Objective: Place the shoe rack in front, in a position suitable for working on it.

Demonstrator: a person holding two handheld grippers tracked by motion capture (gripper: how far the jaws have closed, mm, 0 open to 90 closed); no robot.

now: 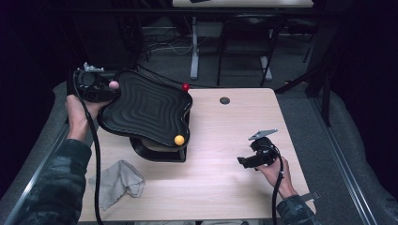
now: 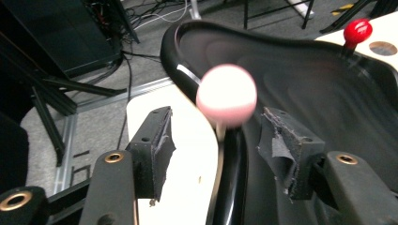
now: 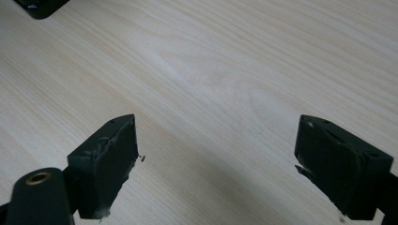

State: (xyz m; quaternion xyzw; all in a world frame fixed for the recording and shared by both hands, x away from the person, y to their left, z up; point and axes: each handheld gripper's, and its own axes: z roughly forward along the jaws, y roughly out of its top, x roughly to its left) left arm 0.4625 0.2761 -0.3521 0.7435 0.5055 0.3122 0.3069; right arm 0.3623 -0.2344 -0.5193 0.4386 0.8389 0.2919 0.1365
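Observation:
A black board [image 1: 148, 110] with ridged rings sits tilted on a dark base [image 1: 159, 152] at the table's left. Ball knobs stand on its rim: pink [image 1: 113, 85] at the left, red [image 1: 186, 87] at the back, yellow [image 1: 179, 139] at the front. My left gripper [image 1: 109, 89] is at the pink knob. In the left gripper view the jaws of that gripper [image 2: 218, 140] stand apart, with the pink knob [image 2: 226, 96] and its stem between and just beyond the pads, untouched. My right gripper [image 1: 244, 161] rests open near the table's front right, over bare wood [image 3: 211, 70].
A crumpled grey cloth [image 1: 117, 183] lies at the front left of the light wooden table [image 1: 225, 140]. A round cable hole [image 1: 225, 100] sits near the back edge. Beyond the table are desk legs, a chair frame and cables on the floor.

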